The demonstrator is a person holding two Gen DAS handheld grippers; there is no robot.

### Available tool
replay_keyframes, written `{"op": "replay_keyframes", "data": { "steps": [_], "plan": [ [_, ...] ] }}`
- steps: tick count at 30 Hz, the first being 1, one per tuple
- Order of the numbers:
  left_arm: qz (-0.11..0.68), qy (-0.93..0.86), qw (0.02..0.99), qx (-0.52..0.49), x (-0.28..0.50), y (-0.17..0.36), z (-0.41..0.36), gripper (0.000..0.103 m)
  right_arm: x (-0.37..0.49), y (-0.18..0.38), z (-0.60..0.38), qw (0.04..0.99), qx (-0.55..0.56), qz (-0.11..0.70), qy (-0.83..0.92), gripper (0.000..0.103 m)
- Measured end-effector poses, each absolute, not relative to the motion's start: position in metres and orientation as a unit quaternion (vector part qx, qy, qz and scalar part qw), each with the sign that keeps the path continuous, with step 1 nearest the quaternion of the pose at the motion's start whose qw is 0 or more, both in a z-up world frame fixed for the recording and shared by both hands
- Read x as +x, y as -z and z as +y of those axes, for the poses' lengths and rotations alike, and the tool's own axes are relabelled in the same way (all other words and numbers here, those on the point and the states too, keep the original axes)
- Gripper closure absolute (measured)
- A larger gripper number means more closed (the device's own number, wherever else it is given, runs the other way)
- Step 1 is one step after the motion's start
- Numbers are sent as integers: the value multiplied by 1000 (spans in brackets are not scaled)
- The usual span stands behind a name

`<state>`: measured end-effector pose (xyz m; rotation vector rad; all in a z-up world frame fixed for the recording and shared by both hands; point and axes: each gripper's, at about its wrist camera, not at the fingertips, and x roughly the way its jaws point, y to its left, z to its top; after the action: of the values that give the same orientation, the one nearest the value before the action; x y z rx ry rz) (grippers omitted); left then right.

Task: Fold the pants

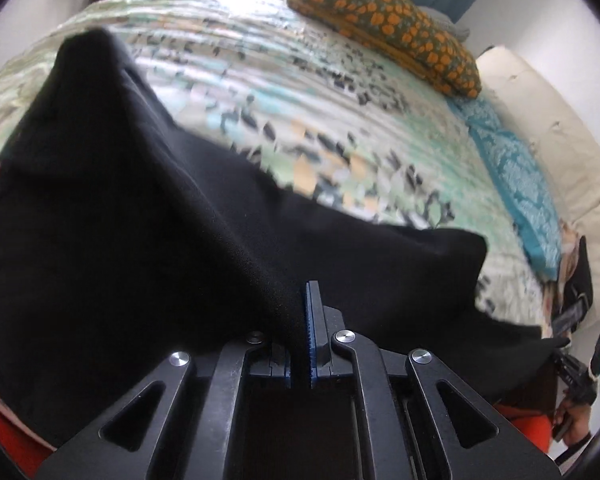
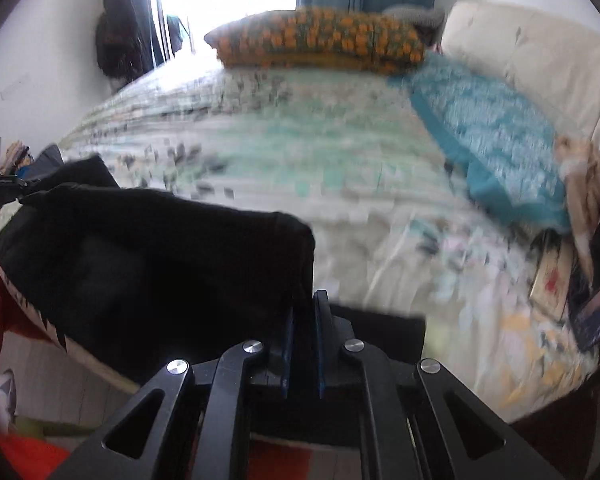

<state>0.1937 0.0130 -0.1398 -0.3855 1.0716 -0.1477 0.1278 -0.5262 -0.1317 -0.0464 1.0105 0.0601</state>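
Across the near edge of the bed [image 2: 340,168] my black pants [image 1: 148,216] hang stretched between my two hands, long axis running side to side. My left hand-held gripper [image 1: 306,312] is clamped on a bunched fold right at its tips. My right hand-held gripper [image 2: 304,320] has its pads a narrow gap apart; whether cloth sits between them I cannot tell, though the pants lie just left of it. Fabric looks soft, matte, sagging mid-span.

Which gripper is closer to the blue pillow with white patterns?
Right. The right gripper is at the black pants' end nearest the blue patterned pillow; the left gripper grips the pants' far end.
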Motion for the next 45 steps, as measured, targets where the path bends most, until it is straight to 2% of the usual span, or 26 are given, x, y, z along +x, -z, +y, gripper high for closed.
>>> {"op": "replay_keyframes", "data": {
  "steps": [2, 4, 5, 6, 8, 10, 12, 14, 17, 18, 19, 20, 22, 33, 45],
  "plan": [
    [521, 67, 828, -195, 182, 157, 17, 99, 118, 169, -545, 832, 34, 553, -17, 87],
    [516, 68, 830, -200, 177, 156, 17, 99, 103, 182, -570, 812, 110, 573, 6, 87],
    [512, 73, 833, -196, 177, 153, 17, 99, 95, 179, -580, 812, 142, 566, 16, 83],
    [508, 77, 836, -192, 178, 150, 16, 99, 87, 172, -588, 816, 168, 553, 23, 72],
    [501, 85, 840, -190, 177, 144, 16, 99, 75, 157, -597, 824, 205, 527, 33, 58],
    [499, 89, 840, -196, 178, 143, 16, 99, 75, 147, -599, 824, 242, 511, 23, 53],
    [497, 90, 840, -197, 177, 143, 15, 99, 87, 148, -590, 812, 271, 517, -3, 42],
    [497, 90, 841, -197, 177, 144, 15, 99, 105, 163, -577, 792, 279, 544, -9, 42],
    [496, 92, 839, -202, 177, 144, 17, 99, 124, 190, -556, 764, 235, 601, -4, 42],
    [495, 92, 840, -202, 177, 144, 17, 99, 128, 199, -550, 752, 219, 621, -4, 48],
    [494, 92, 841, -200, 174, 144, 21, 99, 130, 207, -544, 740, 210, 639, -5, 60],
    [493, 91, 843, -198, 172, 144, 23, 99, 130, 211, -539, 733, 205, 648, -10, 81],
    [490, 90, 844, -198, 171, 143, 23, 99, 131, 206, -530, 737, 182, 651, -9, 90],
    [455, 112, 862, -191, 121, 102, 9, 100, 149, 118, -498, 822, 46, 567, 18, 91],
    [510, 153, 837, -126, 99, 128, -51, 99, 149, 154, -566, 795, 92, 594, 83, 91]
  ]
}}
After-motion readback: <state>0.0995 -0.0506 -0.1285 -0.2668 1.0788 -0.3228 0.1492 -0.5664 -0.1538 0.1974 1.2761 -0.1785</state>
